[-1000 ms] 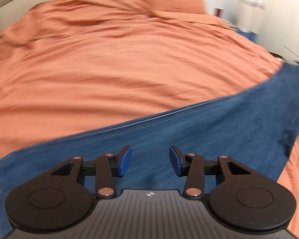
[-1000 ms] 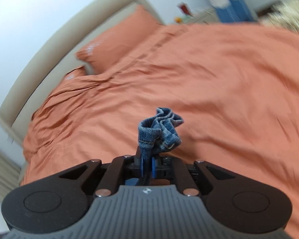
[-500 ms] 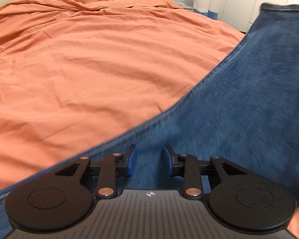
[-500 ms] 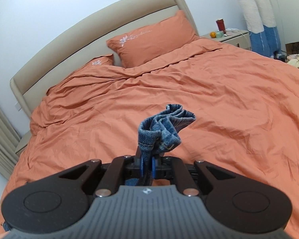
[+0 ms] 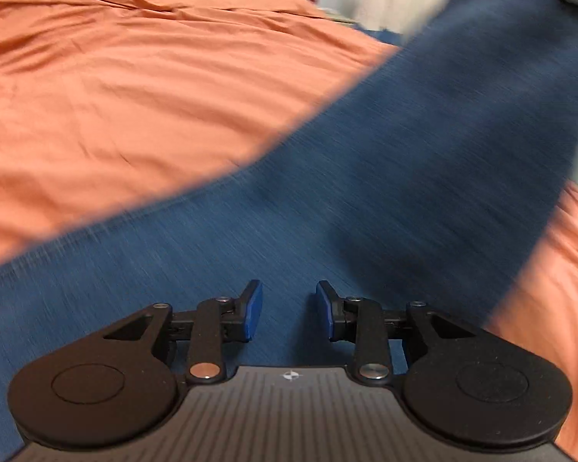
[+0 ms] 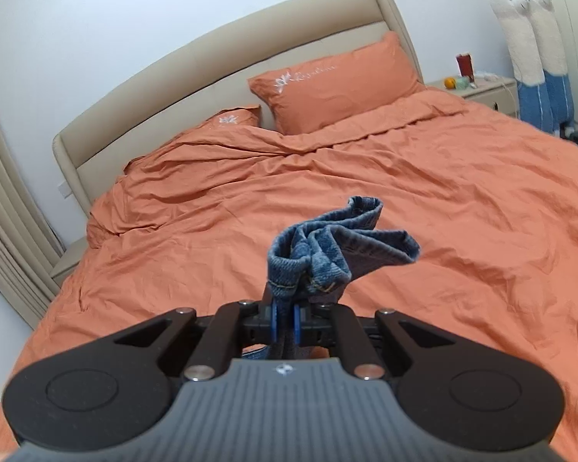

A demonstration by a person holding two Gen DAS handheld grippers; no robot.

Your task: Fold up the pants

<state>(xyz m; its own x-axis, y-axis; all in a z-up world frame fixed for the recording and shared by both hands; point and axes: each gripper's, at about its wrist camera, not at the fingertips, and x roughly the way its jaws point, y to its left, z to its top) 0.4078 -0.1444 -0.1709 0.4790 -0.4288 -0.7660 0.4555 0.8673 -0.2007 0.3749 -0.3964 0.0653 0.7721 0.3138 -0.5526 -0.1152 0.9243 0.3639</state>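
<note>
Blue denim pants stretch in a blurred band from lower left to upper right across the orange bedcover in the left wrist view, rising off the bed at the right. My left gripper hovers just over the denim with its jaws part open; its blue pads show nothing pinched between them. In the right wrist view my right gripper is shut on a bunched hem of the pants, held up above the bedcover.
Two orange pillows lean on a beige headboard at the far end. A nightstand with small items and two tall plush llamas stand at the right. Curtains hang at the left.
My left gripper's jaws have narrowed while it slid along the denim. The pants' far end has risen at the right. My right gripper has lifted and rolled with the hem still in it.
</note>
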